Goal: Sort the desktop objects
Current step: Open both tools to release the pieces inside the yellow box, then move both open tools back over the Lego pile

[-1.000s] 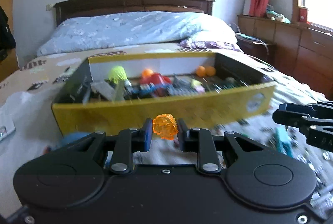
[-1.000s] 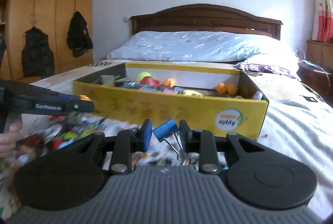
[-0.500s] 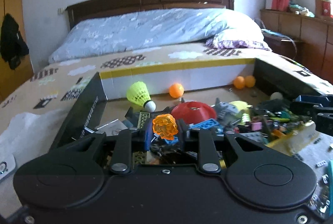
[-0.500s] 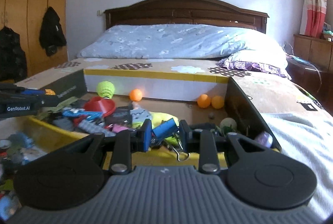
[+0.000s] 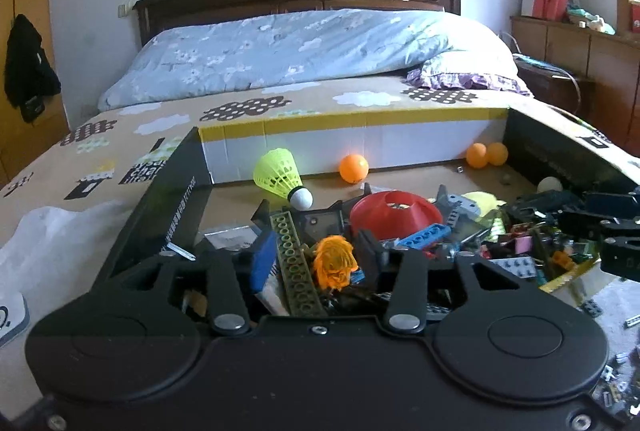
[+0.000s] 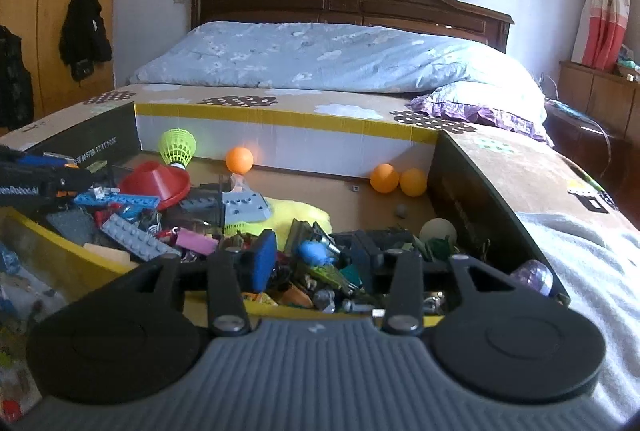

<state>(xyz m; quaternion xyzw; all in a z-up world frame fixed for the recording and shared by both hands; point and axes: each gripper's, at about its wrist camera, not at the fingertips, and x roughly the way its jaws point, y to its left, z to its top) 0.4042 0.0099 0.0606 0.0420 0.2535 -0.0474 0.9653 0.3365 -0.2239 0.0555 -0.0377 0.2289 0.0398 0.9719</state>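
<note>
Toys and bricks are lying heaped in the yellow-rimmed cardboard box [image 5: 360, 119] on the bed, and I am looking down into it through both wrist cameras. My left gripper [image 5: 316, 263] is hanging over the box's near edge with its fingers spread apart; the orange translucent piece [image 5: 334, 263] is sitting in the gap between them, touching neither pad as far as I can judge, so I am counting it as released. My right gripper [image 6: 312, 263] is likewise standing wide, gripping nothing, and the blue binder clip [image 6: 316, 253] is showing blurred between the pads, over the pile near the box's near right corner. Counting what I can pick out: three orange balls, one [image 5: 354, 169] against the far wall near its middle and two [image 5: 486, 155] touching each other in the far right corner; one white ball [image 6: 438, 229] against the right wall; one yellow-green shuttlecock [image 5: 282, 177] lying tilted near the far left corner; one red cone [image 5: 396, 213] in the middle of the heap; one long olive beam [image 5: 296, 267] running toward my left gripper; one grey studded plate [image 6: 136, 237] by the near edge. In the right view one purple translucent ball [image 6: 532, 277] is resting at the near right corner. The smaller pieces are too jumbled for me to count.
</note>
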